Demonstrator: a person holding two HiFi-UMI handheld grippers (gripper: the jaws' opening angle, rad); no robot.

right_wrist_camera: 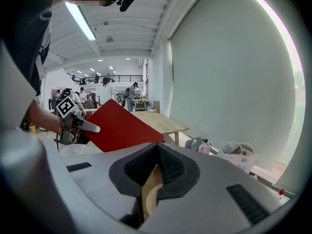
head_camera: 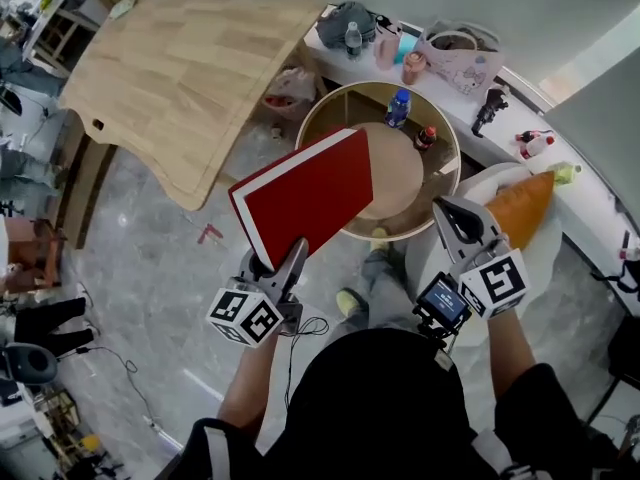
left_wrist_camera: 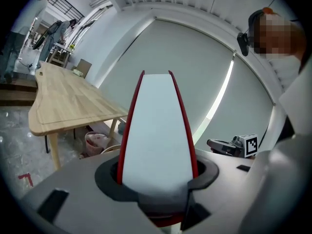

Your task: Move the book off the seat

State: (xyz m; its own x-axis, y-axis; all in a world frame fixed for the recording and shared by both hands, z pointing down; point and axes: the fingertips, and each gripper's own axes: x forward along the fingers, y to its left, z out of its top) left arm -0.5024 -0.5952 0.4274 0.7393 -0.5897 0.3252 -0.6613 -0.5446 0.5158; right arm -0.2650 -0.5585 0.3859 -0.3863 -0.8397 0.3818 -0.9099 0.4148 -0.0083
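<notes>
Fingers (head_camera: pixel 296 258) of our left gripper (head_camera: pixel 275 260) clamped the red book (head_camera: pixel 310 193) by its corner, right gripper (head_camera: pixel 447 211) closed on nothing, as we judged a firm, level carry safest

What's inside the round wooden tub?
A blue bottle and a small dark bottle stand in the tub. The book hides its left part.
</notes>
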